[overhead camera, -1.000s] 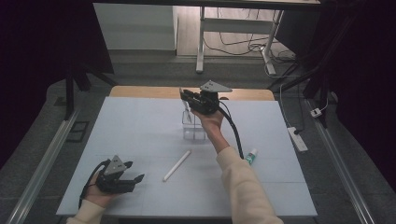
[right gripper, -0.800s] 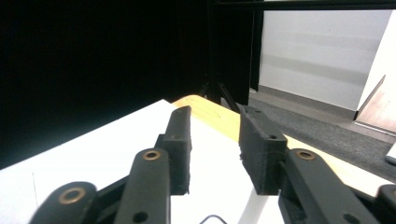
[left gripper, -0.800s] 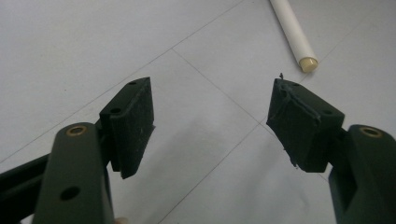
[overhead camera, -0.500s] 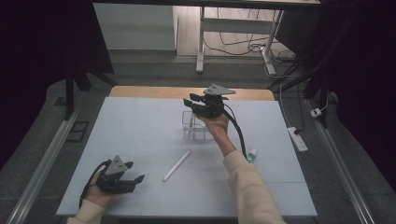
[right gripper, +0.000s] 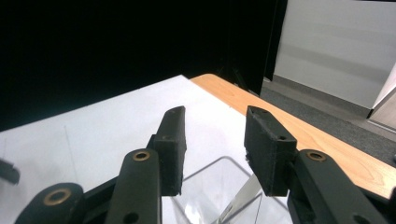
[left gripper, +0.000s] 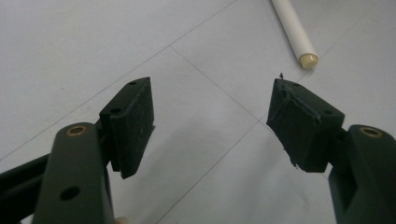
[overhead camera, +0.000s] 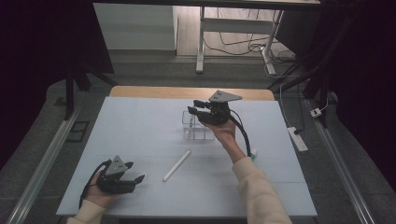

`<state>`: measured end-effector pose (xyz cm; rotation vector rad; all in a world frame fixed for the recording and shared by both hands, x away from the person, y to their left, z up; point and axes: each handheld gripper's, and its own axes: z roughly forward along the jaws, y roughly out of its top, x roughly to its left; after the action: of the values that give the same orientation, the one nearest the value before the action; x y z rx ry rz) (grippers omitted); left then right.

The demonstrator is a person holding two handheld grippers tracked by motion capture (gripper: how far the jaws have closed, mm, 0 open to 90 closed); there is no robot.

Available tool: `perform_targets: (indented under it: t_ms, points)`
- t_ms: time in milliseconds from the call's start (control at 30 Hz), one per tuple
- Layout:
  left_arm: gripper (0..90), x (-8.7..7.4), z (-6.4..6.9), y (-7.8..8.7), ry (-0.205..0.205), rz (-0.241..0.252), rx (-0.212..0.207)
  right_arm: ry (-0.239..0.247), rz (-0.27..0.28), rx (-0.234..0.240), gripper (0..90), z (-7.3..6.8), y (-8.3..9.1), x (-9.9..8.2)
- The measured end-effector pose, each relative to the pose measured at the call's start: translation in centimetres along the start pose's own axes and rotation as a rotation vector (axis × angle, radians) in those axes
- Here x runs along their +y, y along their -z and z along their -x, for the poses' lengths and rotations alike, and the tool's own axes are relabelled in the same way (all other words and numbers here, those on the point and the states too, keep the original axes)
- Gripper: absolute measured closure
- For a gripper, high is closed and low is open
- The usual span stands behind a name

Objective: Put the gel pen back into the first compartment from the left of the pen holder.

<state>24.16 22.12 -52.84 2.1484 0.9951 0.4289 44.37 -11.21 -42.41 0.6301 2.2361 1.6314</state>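
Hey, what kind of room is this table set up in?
Probably a lab or recording workspace: a white-covered table ringed by black curtains, loose cables on the floor, and a white power strip.

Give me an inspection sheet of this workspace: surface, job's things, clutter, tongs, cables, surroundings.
Surface: pale blue table top, wooden far edge.
Job's things: clear box at centre; white tube lying flat nearer the person.
Clutter: small white and green item by the right sleeve.
Tongs: left tongs open, empty, low over the table; right tongs just opened, empty, over the clear box.
Cables: black cable trailing from the right tongs.
Surroundings: power strip on the grey floor, dark curtains.
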Motion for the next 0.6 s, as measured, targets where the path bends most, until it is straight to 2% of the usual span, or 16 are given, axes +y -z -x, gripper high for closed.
perform_targets:
  t_ms: [200,333,600]
  points:
    - [31.6,0.0,0.1,-0.1,-0.004,-0.005,-0.002,0.022,-0.026,0.017,57.4,-0.7,1.0,-0.9]
    - [31.0,-0.1,0.1,-0.4,-0.013,-0.032,-0.017,0.027,-0.048,0.018,57.3,-1.0,1.6,-1.6]
    - [31.0,-0.1,0.2,-0.4,-0.013,-0.034,-0.014,0.032,-0.076,0.030,57.5,-0.8,2.3,-2.7]
